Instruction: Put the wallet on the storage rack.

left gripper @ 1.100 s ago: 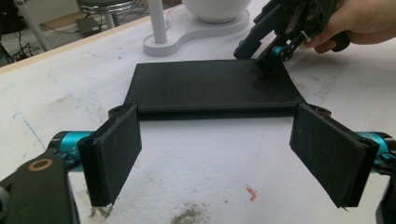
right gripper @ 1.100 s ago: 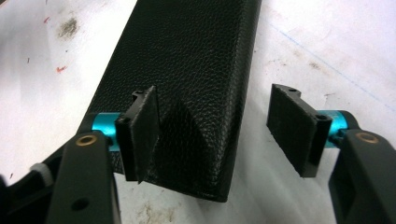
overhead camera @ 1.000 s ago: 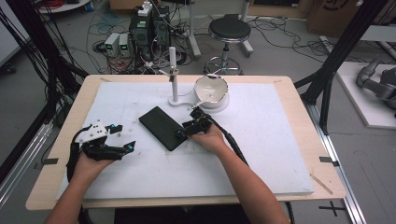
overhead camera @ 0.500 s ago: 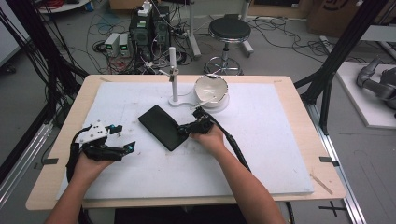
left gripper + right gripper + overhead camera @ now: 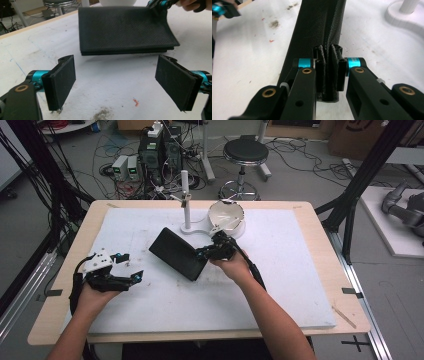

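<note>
Right tool [image 5: 328, 75] pinching black case [image 5: 322, 27], left tool [image 5: 123, 82] agape.

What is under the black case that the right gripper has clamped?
Under the black case lies the white table mat, with a shadow at the raised near edge. The right gripper pinches its far edge. What the case covers is hidden.

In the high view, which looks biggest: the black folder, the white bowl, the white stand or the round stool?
1. Black folder.
2. Round stool and white bowl look about alike; the stool stands farther from the camera, so no firm order.
3. White stand, thinnest.
</note>
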`<move>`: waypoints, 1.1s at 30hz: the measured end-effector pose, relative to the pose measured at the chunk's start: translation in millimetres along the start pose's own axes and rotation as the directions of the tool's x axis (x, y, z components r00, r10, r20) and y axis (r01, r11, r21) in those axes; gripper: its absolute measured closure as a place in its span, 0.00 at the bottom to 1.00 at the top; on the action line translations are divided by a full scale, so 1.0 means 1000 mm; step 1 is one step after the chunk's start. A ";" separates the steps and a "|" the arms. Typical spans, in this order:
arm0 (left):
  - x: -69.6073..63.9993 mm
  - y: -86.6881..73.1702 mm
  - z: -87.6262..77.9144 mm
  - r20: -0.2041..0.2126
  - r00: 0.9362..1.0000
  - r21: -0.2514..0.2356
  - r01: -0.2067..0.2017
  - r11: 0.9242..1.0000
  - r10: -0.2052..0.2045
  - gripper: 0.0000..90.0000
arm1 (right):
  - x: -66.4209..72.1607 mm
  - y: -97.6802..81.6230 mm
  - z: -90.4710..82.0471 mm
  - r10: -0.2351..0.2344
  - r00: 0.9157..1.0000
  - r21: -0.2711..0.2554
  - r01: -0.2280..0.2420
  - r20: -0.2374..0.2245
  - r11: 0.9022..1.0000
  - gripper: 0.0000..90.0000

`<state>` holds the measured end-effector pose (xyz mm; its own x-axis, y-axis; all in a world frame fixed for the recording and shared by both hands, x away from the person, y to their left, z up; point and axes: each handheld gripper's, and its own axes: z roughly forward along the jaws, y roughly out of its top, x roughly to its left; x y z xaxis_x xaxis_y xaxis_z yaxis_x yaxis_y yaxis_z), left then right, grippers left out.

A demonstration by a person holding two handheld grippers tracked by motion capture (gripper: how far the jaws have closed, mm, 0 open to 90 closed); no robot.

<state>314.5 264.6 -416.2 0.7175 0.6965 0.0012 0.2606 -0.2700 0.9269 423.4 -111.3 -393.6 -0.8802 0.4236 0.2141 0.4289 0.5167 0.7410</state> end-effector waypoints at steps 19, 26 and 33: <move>-0.004 0.021 0.003 0.134 0.990 -0.056 0.044 0.997 -0.036 0.19 | 0.033 0.008 -0.078 -0.284 0.958 -0.047 0.285 0.031 0.957 0.94; -0.006 0.028 0.003 0.205 0.978 -0.087 0.069 0.994 -0.050 0.19 | 0.050 0.006 -0.088 -0.399 0.917 -0.050 0.399 0.012 0.915 0.94; -0.012 0.035 0.009 0.263 0.964 -0.096 0.063 0.993 -0.036 0.18 | 0.058 0.001 -0.092 -0.520 0.854 -0.075 0.517 -0.024 0.853 0.94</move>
<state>321.2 241.1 -387.0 0.8525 0.5062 -0.1306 0.2420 -0.1607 0.9569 354.1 -154.8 -322.2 -0.9795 0.0748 -0.1870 -0.1047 0.6039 0.7902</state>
